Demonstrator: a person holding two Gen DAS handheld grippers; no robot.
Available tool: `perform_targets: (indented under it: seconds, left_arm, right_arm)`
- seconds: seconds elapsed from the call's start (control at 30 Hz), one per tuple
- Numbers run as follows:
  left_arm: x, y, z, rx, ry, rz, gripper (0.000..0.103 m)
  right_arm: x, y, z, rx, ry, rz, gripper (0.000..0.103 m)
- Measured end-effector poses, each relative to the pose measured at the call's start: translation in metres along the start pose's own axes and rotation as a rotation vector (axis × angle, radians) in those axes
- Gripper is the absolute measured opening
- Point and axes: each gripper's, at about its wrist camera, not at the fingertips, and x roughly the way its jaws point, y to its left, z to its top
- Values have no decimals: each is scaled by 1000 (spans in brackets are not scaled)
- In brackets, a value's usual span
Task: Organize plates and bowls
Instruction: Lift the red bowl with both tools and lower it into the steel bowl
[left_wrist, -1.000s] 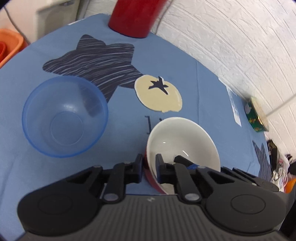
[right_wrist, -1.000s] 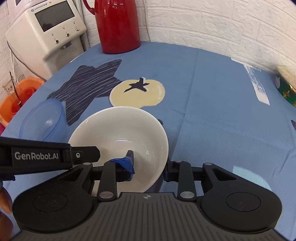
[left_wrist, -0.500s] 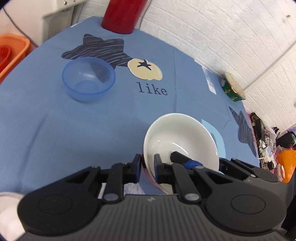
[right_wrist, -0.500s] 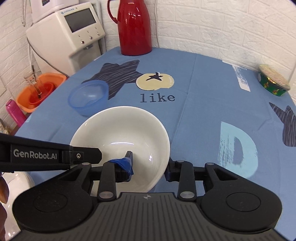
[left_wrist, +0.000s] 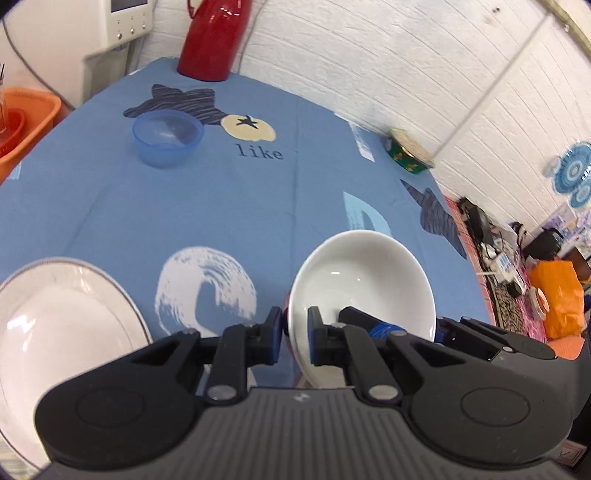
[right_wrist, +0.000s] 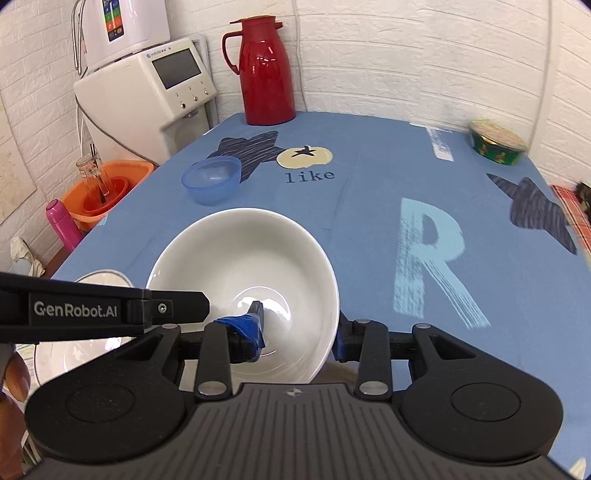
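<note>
Across both wrist views spreads a table (right_wrist: 369, 155) under a blue printed cloth bearing dark stars, a cream disc, the word "like" and a pale letter R. Behind its far left corner stands a white appliance (right_wrist: 147, 92) with a screen and buttons, against a white brick wall. A red thermos jug (right_wrist: 266, 70) stands upright on the far edge of the cloth. Beside the table, lower left, an orange basin (right_wrist: 129, 173) holds a glass mug and a red dish; a pink bottle stands near it.

On the near left of the cloth lies a white plate (left_wrist: 55, 325) with a thin dark rim line, partly hidden by the left gripper's body. The white bowl (right_wrist: 243, 273), the task's thing, is held above the near part of the cloth, just right of the plate, tilted toward the cameras. The right gripper (right_wrist: 299, 332) clamps its right rim, one blue-taped finger inside and the other outside. The left gripper (left_wrist: 295, 330) pinches the opposite rim likewise, its jaws narrowly apart with the wall between them; its arm crosses the right wrist view and covers part of the plate.

Farther back, well apart from the white bowl, a translucent blue bowl (left_wrist: 168, 138) sits upright beside the star print. A green patterned tin (right_wrist: 496, 146) rests near the far right edge.
</note>
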Motion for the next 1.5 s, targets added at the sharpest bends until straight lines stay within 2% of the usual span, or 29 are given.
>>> perform_targets:
  seconds: [0.3,0.43,0.7,0.8,1.03,1.13,1.23,1.3,1.4,1.43,1.47,1.5]
  left_arm:
    - [6,-21,-49,68,77,-59,6]
    - [20,-17,-66,72,124,-52,6]
    - [42,-9,-73,74,168,-28,6]
    - [40,-7,-69,80,146,-33,6]
    - [18,-5,-49,93,39,-62,8]
    - [11,0,-43,81,14,-69,9]
    - [9,4,-42,82,-2,-50,17]
    - [10,6,-43,94,-1,-38,33]
    - [7,7,-49,125,-19,-17,39]
    - [5,7,-51,139,-29,-7,45]
    - [2,7,-51,146,-38,-3,57]
    - [-1,7,-52,149,-52,-6,57]
  right_arm:
    - [-24,-18,-49,75,16,-48,22]
    - [-21,-22,-66,98,32,-42,22]
    - [3,-30,-79,133,77,-20,22]
    - [2,-34,-81,159,65,-6,23]
    - [-32,-42,-69,173,-72,-33,24]
    - [-34,-46,-70,193,-83,-22,24]
    - [-28,-48,-72,217,-63,-11,24]
    - [-24,-47,-75,223,-51,-3,24]
    - [-28,-43,-80,233,-56,2,27]
    - [-30,-42,-81,237,-61,2,27]
    - [-34,-42,-82,247,-71,9,27]
    - [-38,-42,-83,258,-84,19,27]
